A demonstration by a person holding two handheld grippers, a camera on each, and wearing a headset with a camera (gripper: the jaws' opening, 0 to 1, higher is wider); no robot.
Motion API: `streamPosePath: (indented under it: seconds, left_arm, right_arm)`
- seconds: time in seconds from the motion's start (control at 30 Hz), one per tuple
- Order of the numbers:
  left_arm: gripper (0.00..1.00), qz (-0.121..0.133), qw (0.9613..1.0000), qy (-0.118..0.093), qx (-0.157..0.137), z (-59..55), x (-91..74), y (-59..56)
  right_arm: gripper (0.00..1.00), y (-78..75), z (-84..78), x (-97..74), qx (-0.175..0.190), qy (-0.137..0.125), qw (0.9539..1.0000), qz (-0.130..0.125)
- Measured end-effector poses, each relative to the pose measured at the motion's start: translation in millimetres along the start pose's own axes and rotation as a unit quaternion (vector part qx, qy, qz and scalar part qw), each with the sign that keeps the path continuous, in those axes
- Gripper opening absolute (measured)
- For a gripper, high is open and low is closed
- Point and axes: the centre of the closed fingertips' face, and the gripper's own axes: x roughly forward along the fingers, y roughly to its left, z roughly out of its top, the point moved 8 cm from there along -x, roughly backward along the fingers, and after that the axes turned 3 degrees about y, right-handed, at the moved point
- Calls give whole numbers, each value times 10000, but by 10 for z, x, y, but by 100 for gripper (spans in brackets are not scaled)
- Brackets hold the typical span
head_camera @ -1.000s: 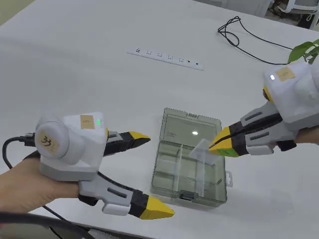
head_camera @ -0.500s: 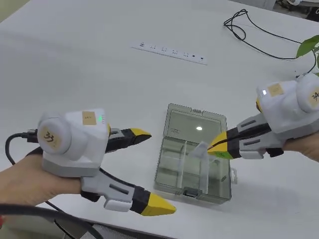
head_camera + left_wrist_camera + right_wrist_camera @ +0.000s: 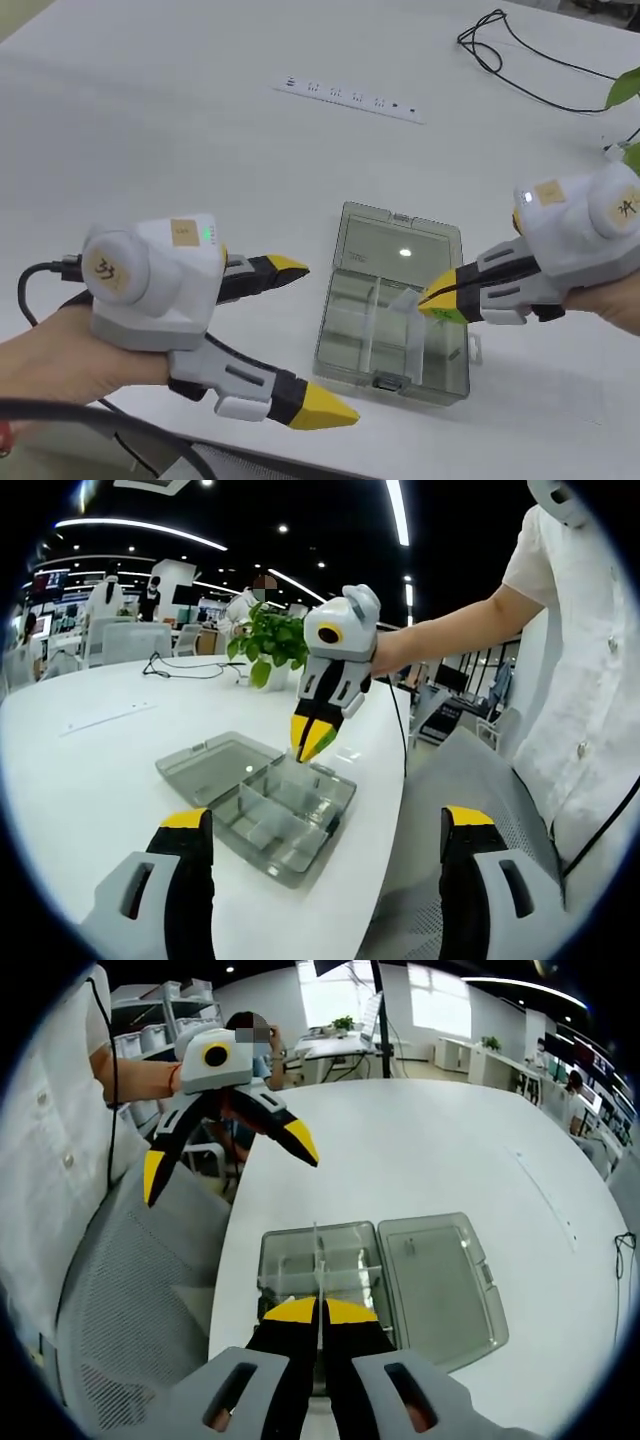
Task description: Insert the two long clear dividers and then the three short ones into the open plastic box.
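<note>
Right tongs clenched on a thin clear divider, upright over the smoky-grey open box, left tongs spread wide, left of it.

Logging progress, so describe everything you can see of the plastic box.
The plastic box is smoky-clear and rectangular, lying open on the white table, its lid flat behind the tray. A long divider stands lengthways in the tray. The right gripper, fingers shut, holds a second divider upright inside it.
</note>
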Motion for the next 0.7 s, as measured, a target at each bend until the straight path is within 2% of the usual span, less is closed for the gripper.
streamPosePath:
  seconds: [0.23,0.4,0.47,0.7]
  left_arm:
    - [95,-9,10000,5,-18,-9,5,-7]
    - [95,-22,10000,-2,-24,-11,11,-13]
    - [95,-30,10000,-2,-29,-11,14,-14]
    - [95,-45,10000,27,-17,-24,24,-7]
  right_arm:
    - [2,34,25,32,-151,-20,9999,-35]
    - [2,65,38,74,-420,86,9991,-23]
    - [2,30,13,75,-427,87,9990,-27]
    - [2,63,41,112,-427,122,9990,-15]
